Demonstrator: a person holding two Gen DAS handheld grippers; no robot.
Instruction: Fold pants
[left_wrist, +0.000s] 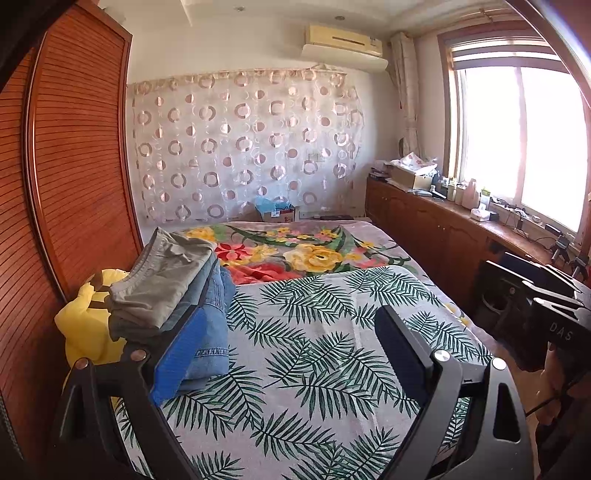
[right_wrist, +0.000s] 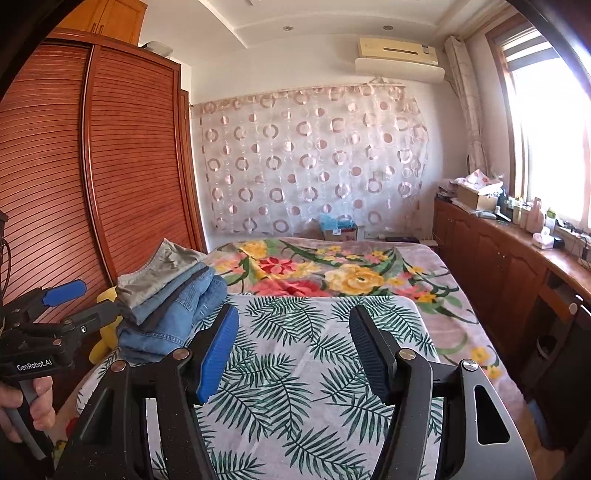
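Note:
A stack of folded pants (left_wrist: 181, 291) lies at the left edge of the bed, grey-green pants on top and blue jeans below; it also shows in the right wrist view (right_wrist: 170, 295). My left gripper (left_wrist: 291, 332) is open and empty, just right of the stack above the palm-leaf cloth (left_wrist: 314, 350). My right gripper (right_wrist: 293, 332) is open and empty above the same cloth (right_wrist: 295, 387). The left gripper also shows at the left of the right wrist view (right_wrist: 74, 306), open. The right gripper's body shows at the right edge of the left wrist view (left_wrist: 554, 314).
A yellow plush toy (left_wrist: 88, 325) sits beside the stack against the wooden wardrobe (left_wrist: 74, 166). A floral blanket (left_wrist: 295, 251) covers the far bed. A wooden counter (left_wrist: 461, 221) with bottles and boxes runs under the window at right. A cardboard box (left_wrist: 279, 212) stands behind the bed.

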